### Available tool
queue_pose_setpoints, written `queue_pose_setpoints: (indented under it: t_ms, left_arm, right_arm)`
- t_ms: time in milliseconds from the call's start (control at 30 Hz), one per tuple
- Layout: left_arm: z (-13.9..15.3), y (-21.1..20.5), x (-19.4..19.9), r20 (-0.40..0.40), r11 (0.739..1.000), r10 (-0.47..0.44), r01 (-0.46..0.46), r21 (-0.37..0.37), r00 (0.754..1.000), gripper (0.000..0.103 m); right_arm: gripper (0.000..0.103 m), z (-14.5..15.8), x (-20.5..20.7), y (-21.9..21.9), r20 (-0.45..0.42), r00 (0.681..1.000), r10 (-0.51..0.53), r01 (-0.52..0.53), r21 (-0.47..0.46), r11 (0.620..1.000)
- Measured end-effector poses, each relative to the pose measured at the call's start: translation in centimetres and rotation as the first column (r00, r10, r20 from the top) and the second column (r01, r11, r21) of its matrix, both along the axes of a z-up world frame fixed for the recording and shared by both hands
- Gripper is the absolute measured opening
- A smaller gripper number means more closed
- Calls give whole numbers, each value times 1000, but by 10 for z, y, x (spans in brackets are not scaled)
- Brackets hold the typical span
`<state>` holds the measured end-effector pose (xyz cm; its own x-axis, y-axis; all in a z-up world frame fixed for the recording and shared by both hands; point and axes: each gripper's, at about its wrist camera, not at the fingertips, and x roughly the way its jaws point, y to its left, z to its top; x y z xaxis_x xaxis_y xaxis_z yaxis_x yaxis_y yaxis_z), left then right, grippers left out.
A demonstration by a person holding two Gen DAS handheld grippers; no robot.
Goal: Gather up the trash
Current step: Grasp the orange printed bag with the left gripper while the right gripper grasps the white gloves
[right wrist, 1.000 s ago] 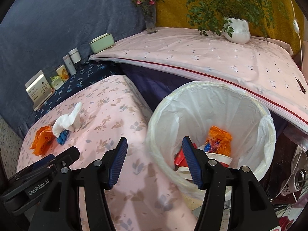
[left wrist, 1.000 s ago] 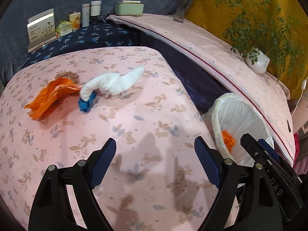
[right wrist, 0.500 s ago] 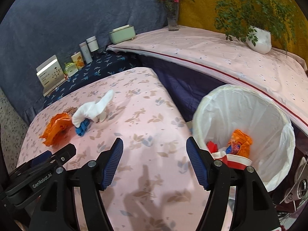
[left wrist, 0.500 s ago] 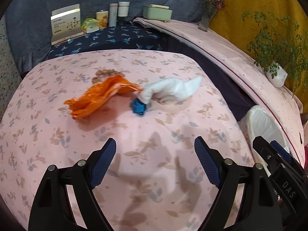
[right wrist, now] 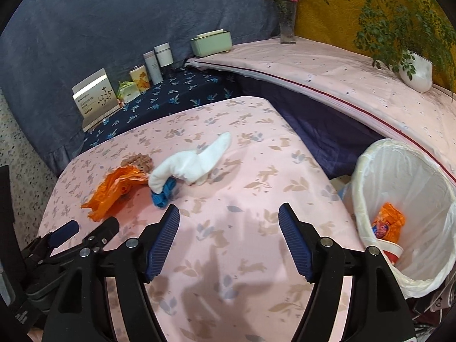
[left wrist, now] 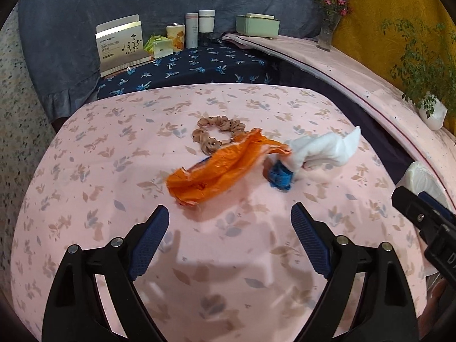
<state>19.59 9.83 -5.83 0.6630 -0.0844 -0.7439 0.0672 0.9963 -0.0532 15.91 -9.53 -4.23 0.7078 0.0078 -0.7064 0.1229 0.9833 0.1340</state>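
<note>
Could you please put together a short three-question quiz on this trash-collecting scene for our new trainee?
1. True or false: the orange wrapper on the pink tablecloth already lies between the fingers of the left gripper.
2. Which thing touches the white cloth? A) the blue crumpled scrap B) the green box C) the potted plant
3. Fill in: the lined bin, seen from the right gripper, already holds an ______ wrapper.

Key
1. False: it lies ahead of the open fingers.
2. A
3. orange
</note>
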Motion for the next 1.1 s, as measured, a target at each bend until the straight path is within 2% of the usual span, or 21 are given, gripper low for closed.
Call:
queue_pose_setpoints:
  t_ms: [233, 433, 800, 900, 1100]
  left_arm:
    - [-4, 8, 18, 2, 999, -27, 27, 28, 1000, 84]
    - [-8, 12, 35, -13, 999, -34, 35, 4, 999, 84]
    - [-18, 20, 51, -42, 999, -23, 22, -45, 999, 83]
    - [-19, 20, 53, -48, 998, -27, 25, -56, 998, 79]
    - [-24, 19, 57, -75, 996, -42, 36, -79, 996, 62]
  right_arm:
    - [71, -2, 25, 19, -13, 1000, 23, -23, 3, 1000]
    - [75, -7, 48, 26, -27, 999, 22, -21, 27, 999]
    - [75, -24, 86, 32, -65, 998, 12, -8, 62, 998]
    - [75, -30, 92, 32, -76, 997, 13, -7, 70, 998]
    - [73, -39, 97, 32, -90, 996, 20, -12, 90, 996]
